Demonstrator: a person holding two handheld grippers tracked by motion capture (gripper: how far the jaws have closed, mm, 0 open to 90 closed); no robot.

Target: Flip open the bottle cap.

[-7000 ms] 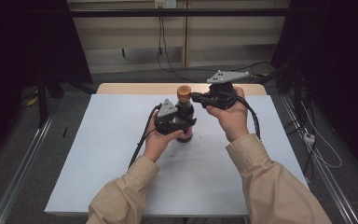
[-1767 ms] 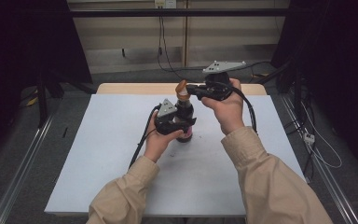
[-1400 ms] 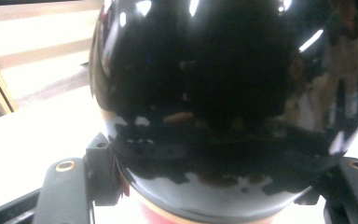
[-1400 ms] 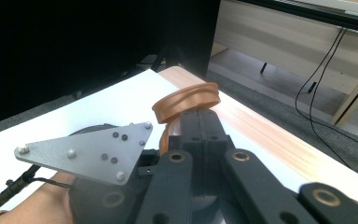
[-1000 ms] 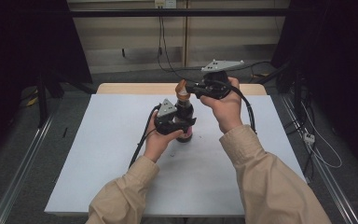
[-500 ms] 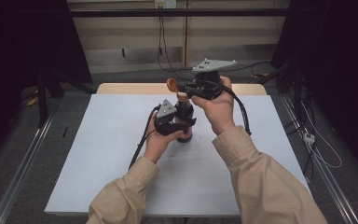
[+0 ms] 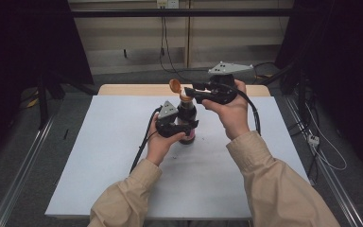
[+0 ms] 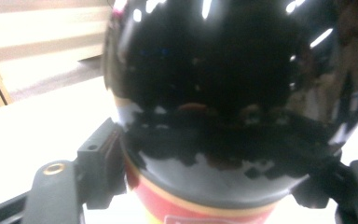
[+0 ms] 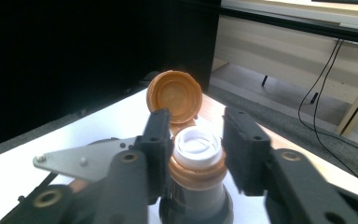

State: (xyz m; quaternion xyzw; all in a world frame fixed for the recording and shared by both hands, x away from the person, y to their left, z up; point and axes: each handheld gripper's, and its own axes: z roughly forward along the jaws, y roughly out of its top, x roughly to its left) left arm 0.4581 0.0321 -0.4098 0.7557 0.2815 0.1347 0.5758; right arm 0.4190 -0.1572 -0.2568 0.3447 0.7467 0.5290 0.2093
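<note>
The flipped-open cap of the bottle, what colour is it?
Golden orange cap, clearest in the right gripper view.

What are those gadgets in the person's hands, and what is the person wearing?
Both are black handheld tools: the left gripper and the right gripper each carry a grey three-cornered plate on top and trail a black cable. Brass-coloured fasteners dot the blocky black jaws. The person wears beige long sleeves.

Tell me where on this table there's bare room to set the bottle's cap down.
The table is bare left of the left gripper, out to its left edge, and bare right of the right forearm, toward its right edge. The near strip between both sleeves is open too. It is crowded mid-table, around the bottle and the right gripper.
</note>
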